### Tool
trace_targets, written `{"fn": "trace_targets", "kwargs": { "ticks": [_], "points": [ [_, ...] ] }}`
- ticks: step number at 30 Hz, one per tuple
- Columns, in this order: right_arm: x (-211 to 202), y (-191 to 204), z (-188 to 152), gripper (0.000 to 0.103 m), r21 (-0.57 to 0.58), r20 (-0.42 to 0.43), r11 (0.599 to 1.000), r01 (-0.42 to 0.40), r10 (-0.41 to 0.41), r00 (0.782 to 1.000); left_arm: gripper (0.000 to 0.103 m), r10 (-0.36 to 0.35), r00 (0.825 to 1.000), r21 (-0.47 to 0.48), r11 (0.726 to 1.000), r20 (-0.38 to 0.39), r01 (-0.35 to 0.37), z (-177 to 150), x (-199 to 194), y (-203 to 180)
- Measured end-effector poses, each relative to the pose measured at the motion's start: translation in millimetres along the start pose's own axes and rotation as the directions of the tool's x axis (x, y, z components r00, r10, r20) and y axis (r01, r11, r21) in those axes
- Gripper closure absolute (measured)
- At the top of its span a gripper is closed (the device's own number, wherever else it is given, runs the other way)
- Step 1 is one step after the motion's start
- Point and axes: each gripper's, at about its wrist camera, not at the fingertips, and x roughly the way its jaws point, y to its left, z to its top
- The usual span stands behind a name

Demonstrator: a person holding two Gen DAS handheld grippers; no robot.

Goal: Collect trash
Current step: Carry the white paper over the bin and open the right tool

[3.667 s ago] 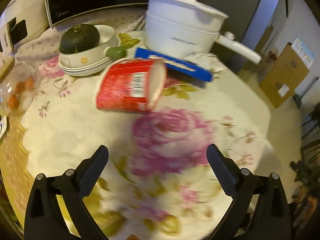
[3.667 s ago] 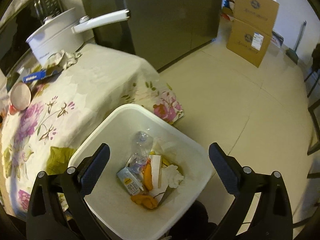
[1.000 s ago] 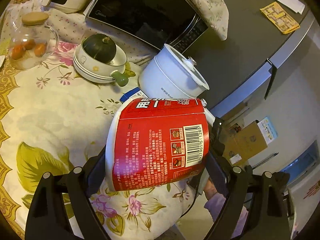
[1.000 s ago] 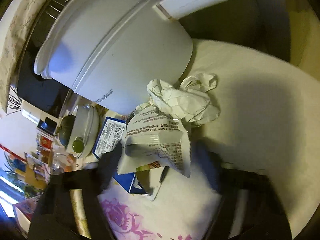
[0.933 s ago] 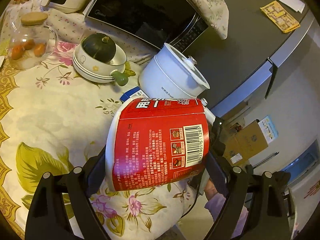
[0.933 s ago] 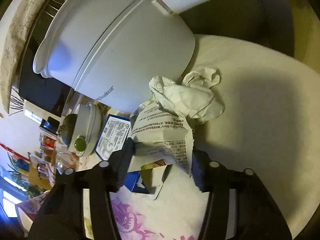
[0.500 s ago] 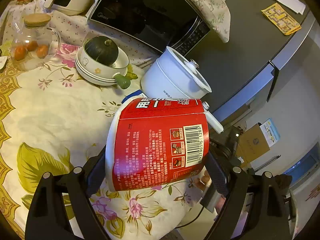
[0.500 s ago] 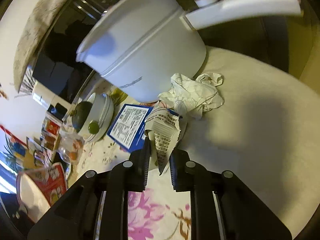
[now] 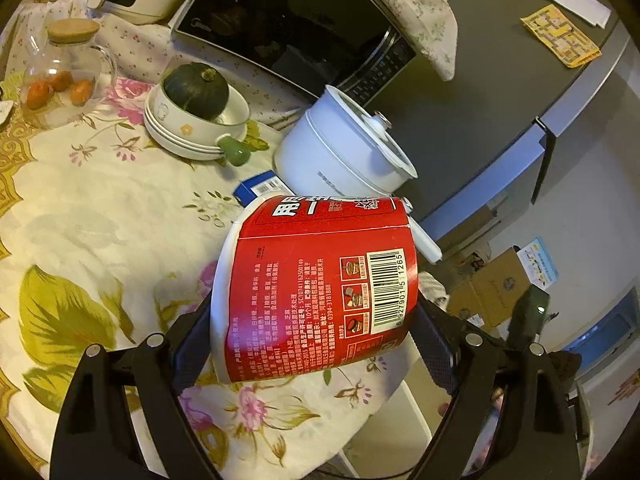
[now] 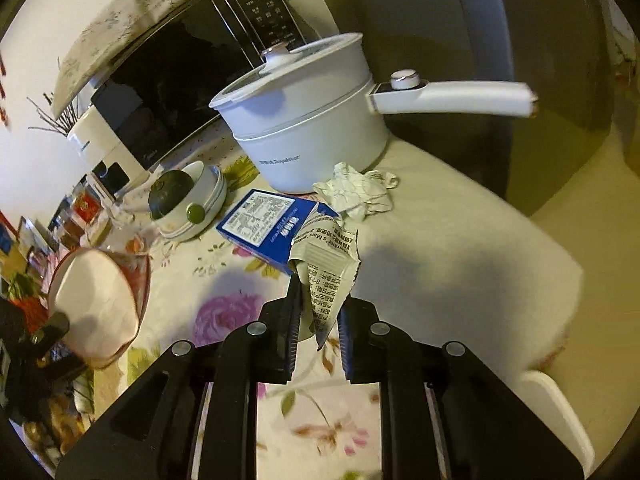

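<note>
Right wrist view: the right hand-held gripper (image 10: 318, 316) pinches a crumpled printed paper wrapper (image 10: 328, 272), clear above the floral-clothed table (image 10: 460, 248). The left hand-held gripper (image 9: 316, 344) clamps a red paper noodle cup (image 9: 316, 288) sideways; the white plastic bin (image 10: 560, 408) lies lower right, nearer the right hand-held gripper

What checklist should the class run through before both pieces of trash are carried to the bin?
1. Left hand-held gripper clamps the red noodle cup on both sides: ok.
2. Right hand-held gripper shut on the printed wrapper: ok.
3. Wrapper lifted off the floral tablecloth: ok.
4. Crumpled paper and blue box collected: not ok, both on the table.
5. Bin contents or room inside: cannot tell.
</note>
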Motion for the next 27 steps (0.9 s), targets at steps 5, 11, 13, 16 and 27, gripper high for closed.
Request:
{"fn": "trace_targets", "kwargs": {
  "ticks": [5, 11, 13, 16, 27],
  "points": [
    [-38.4, -10.8, -23.6, 0.087, -0.008, -0.003, 0.998, 0.059, -0.059, 0.998, 0.018, -0.018, 1.000, 0.031, 0.999, -0.016, 0.018, -14.0, 2.1, -16.2],
    [-80.0, -33.4, -65.0, 0.087, 0.002, -0.030, 0.992, 0.127, -0.127, 0.991, 0.018, -0.021, 0.999, 0.067, 0.997, -0.038, 0.023, -28.4, 6.8, -30.8],
    [-89.6, -40.4, -78.6, 0.087, 0.002, -0.039, 0.988, 0.154, -0.153, 0.987, 0.018, -0.020, 0.999, 0.080, 0.997, -0.047, 0.024, -34.0, 9.1, -35.5],
    [-104.1, -52.4, -101.4, 0.087, -0.007, -0.054, 0.979, 0.204, -0.204, 0.977, 0.018, -0.020, 0.998, 0.100, 0.995, -0.066, 0.026, -43.8, 14.2, -42.6],
    [-121.2, -83.8, -151.3, 0.075, 0.049, -0.147, 0.957, 0.285, -0.275, 0.950, 0.018, -0.026, 0.986, 0.161, 0.986, -0.162, 0.052, -88.6, 39.6, -71.2]
  ]
}}
